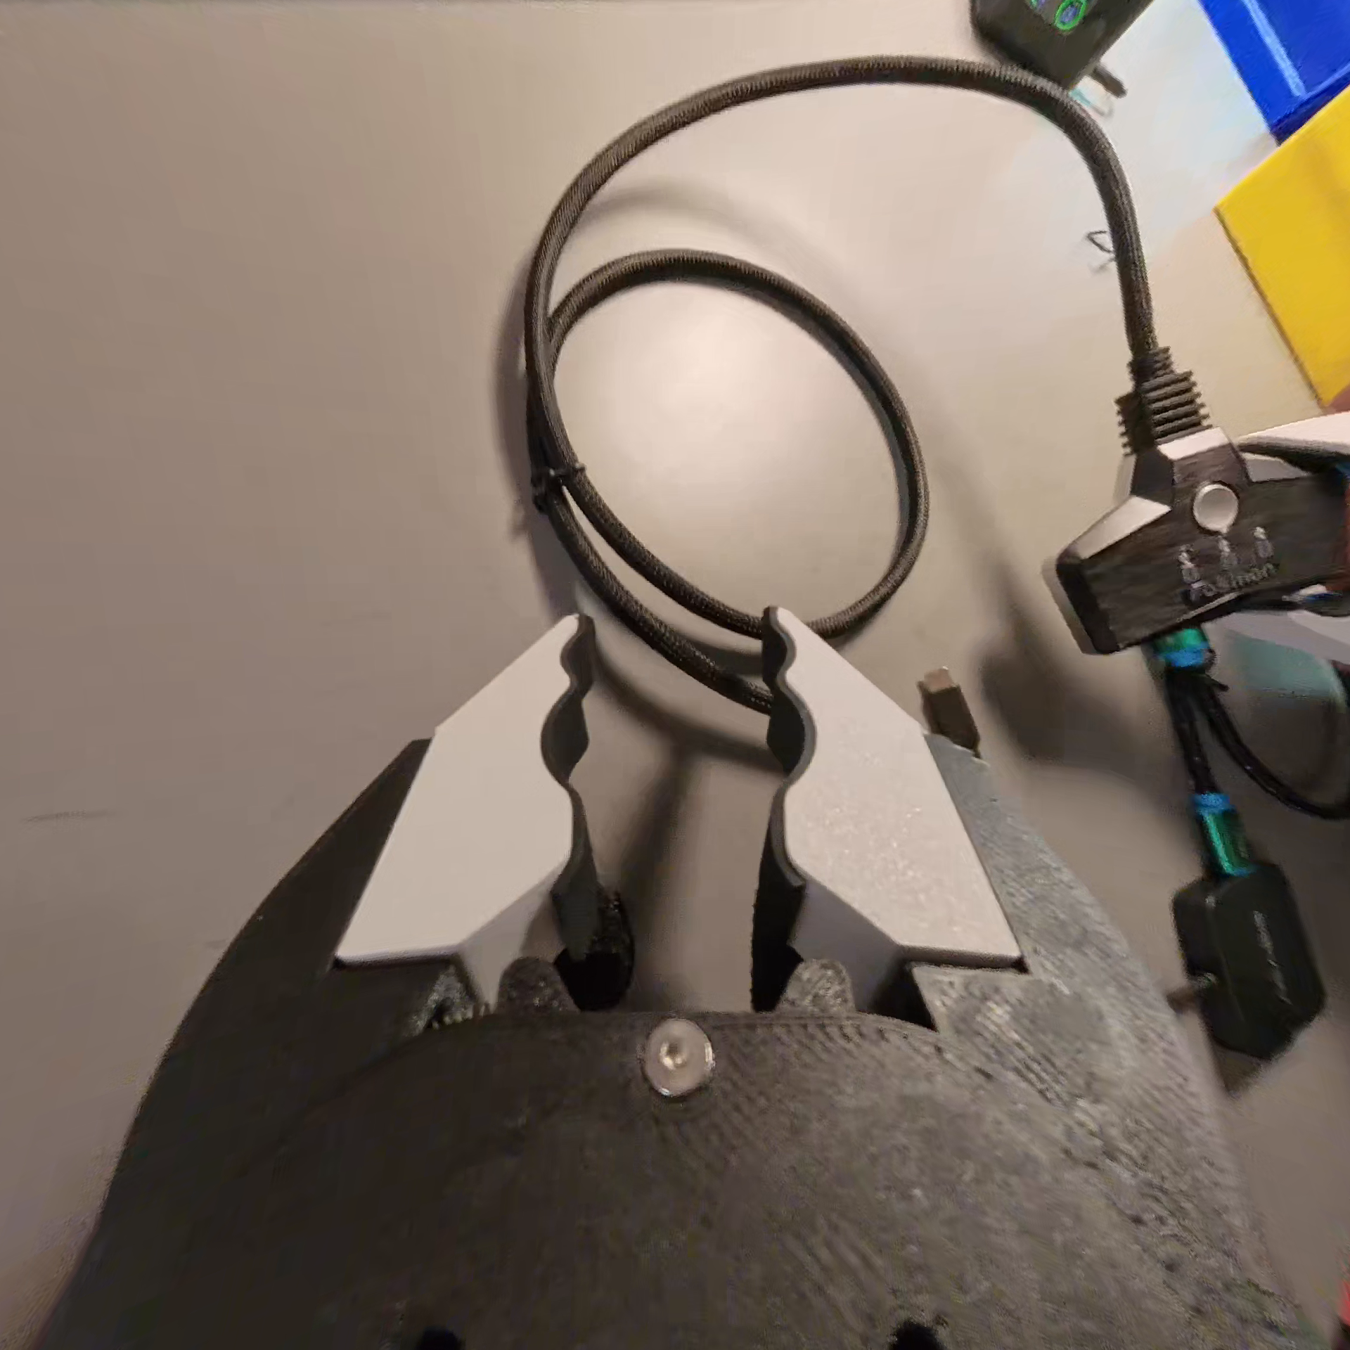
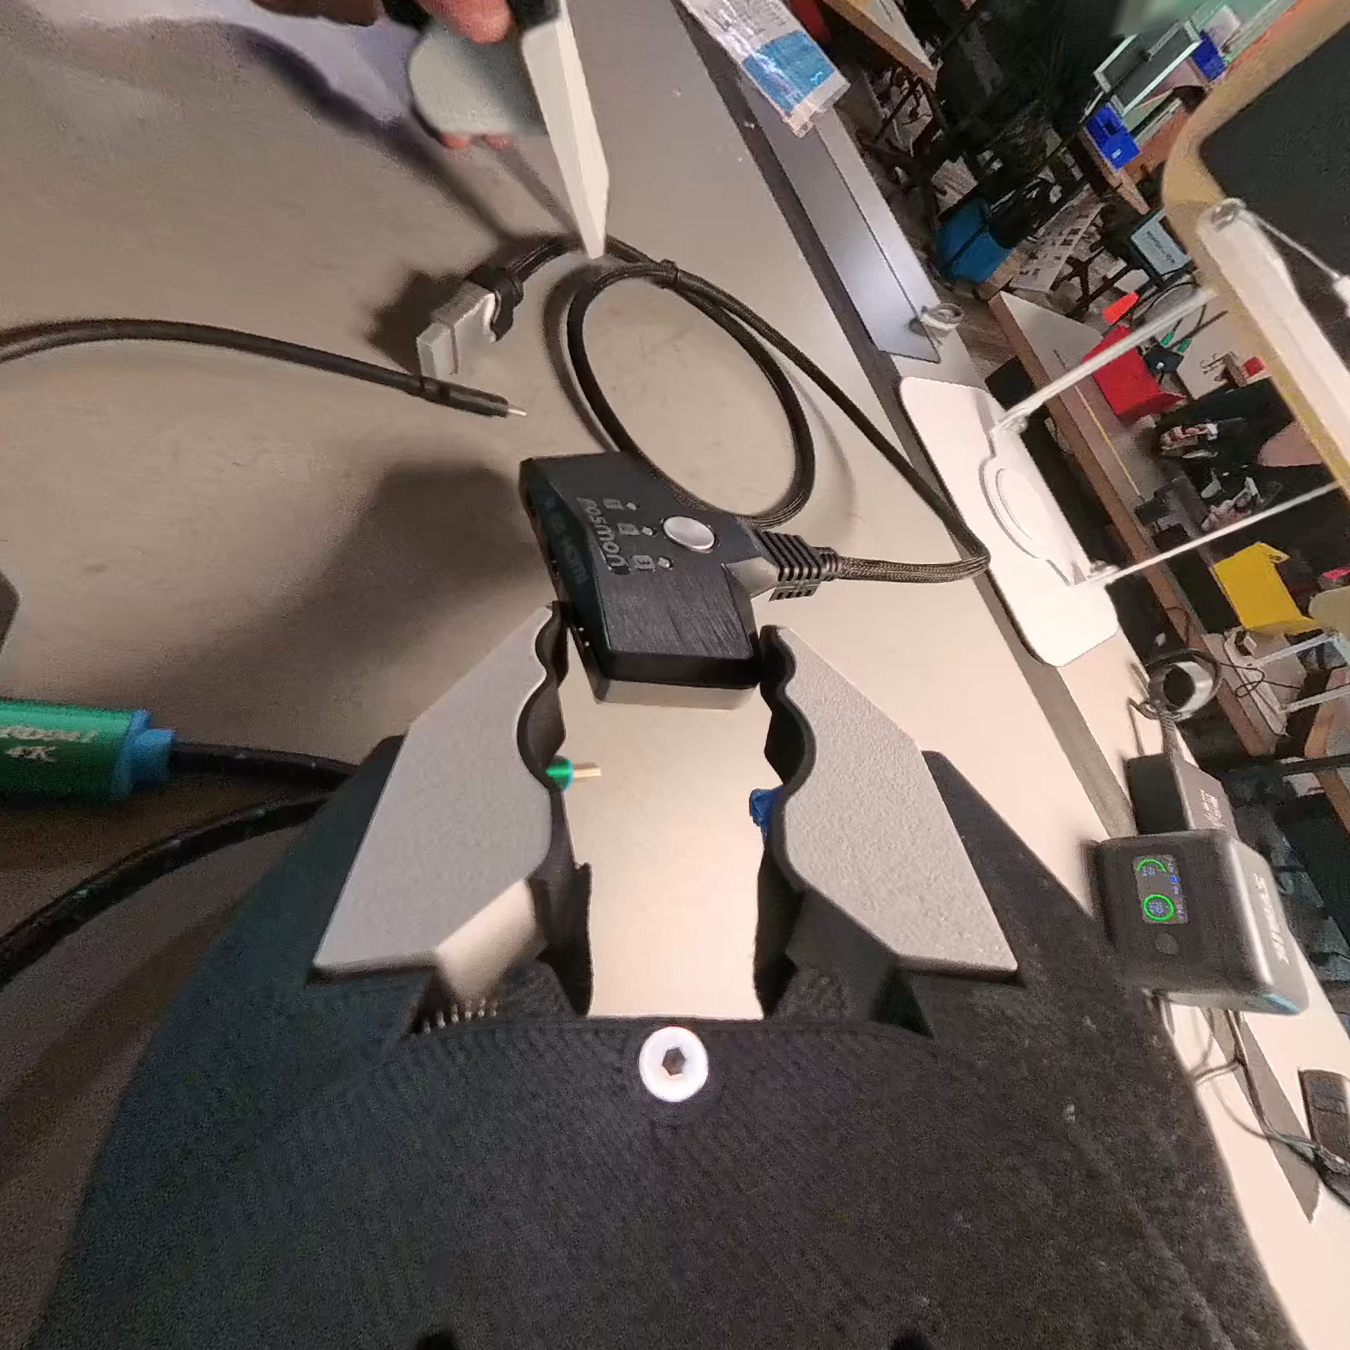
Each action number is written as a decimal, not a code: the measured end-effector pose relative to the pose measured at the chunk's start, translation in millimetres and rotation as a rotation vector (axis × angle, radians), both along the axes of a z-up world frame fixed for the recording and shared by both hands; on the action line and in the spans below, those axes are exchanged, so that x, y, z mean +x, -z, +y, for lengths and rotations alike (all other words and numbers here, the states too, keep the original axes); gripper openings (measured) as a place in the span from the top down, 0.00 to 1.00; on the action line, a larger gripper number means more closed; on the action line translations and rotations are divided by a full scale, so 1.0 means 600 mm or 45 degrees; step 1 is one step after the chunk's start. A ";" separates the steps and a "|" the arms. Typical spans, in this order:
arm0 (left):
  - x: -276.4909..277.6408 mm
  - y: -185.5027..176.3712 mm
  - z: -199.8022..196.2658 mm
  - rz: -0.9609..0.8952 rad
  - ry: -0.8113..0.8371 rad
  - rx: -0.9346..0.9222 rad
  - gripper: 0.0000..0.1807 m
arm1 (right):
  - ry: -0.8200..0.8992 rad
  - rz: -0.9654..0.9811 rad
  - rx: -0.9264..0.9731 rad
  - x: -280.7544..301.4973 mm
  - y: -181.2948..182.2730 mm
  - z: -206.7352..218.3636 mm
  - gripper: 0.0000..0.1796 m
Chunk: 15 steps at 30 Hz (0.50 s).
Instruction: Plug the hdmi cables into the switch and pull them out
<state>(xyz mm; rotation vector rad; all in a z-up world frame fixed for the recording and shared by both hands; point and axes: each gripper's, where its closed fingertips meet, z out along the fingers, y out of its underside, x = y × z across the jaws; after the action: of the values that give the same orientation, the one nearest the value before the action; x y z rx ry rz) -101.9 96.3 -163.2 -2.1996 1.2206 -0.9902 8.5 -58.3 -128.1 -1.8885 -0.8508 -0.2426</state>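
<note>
Left tool (image 1: 676, 643) grey wavy-edged fingers; right tool (image 2: 661, 646) black body, white screw
</note>
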 end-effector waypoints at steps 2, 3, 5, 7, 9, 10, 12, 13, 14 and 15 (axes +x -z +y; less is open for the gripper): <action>0.001 0.004 0.003 0.039 -0.018 0.073 0.77 | -0.002 -0.016 -0.009 -0.003 0.008 0.002 0.70; 0.001 0.007 0.002 0.064 -0.019 0.113 0.81 | 0.000 -0.027 -0.015 -0.003 0.013 0.004 0.70; 0.002 0.011 0.007 0.099 -0.042 0.221 0.90 | 0.023 -0.049 -0.032 0.001 0.023 0.009 0.70; 0.008 0.011 0.003 0.107 -0.016 0.291 0.90 | 0.054 -0.039 -0.049 0.007 0.029 0.015 0.70; 0.015 0.009 -0.001 0.085 -0.018 0.310 0.91 | 0.086 0.012 -0.057 0.009 0.027 0.019 0.70; 0.018 0.007 -0.004 0.065 -0.023 0.303 0.91 | 0.103 0.047 -0.058 0.009 0.022 0.021 0.70; 0.025 0.002 -0.010 0.016 -0.026 0.270 0.91 | 0.129 0.143 -0.054 0.003 0.008 0.025 0.70; 0.029 0.000 -0.013 -0.008 -0.027 0.253 0.91 | 0.139 0.205 -0.053 -0.003 -0.001 0.028 0.70; 0.031 -0.001 -0.014 -0.025 -0.035 0.239 0.91 | 0.150 0.267 -0.052 -0.011 -0.009 0.031 0.70; 0.034 -0.002 -0.017 -0.039 -0.035 0.228 0.91 | 0.164 0.324 -0.056 -0.019 -0.015 0.035 0.70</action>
<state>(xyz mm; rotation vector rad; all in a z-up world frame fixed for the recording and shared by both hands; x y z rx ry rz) -81.7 86.4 -161.7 -2.0503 1.2130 -0.8651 -2.6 -37.5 -119.1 -1.9675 -0.5681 -0.0598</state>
